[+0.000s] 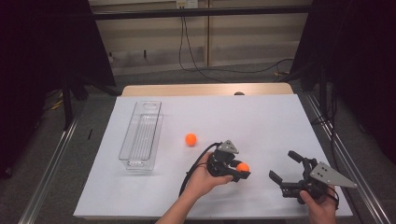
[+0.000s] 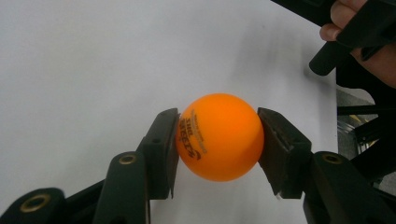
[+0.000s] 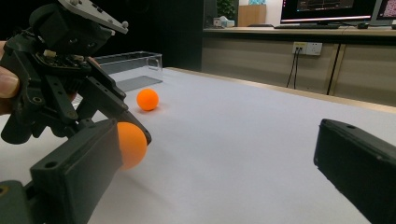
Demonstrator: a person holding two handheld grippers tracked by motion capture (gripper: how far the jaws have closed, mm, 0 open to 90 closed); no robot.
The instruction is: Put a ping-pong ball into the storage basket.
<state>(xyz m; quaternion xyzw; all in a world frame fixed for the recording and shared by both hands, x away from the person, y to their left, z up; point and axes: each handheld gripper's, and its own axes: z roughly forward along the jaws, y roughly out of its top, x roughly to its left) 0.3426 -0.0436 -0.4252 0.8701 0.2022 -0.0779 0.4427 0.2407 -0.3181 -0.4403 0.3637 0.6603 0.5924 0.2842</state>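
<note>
The left gripper (image 1: 239, 171) is closed on an orange ball (image 2: 219, 136): in the left gripper view both black pads press the ball's sides, one on each flank, and dark print shows on the ball's skin. The ball sits low over the white sheet (image 1: 261, 121) that covers the table; whether it touches the sheet cannot be told. The person's left hand (image 1: 201, 179) wraps the gripper's body, a black cable trailing from it.

The right gripper (image 1: 286, 168) lies near that ball, to its right in the high view, jaws spread wide with nothing between them, held by the right hand (image 1: 318, 204).

A second orange ball (image 1: 190, 139) rests on the sheet beyond the held ball, apart from it. Farther from the held ball, to the left past the second one, stands a long clear plastic bin (image 1: 141, 135).
</note>
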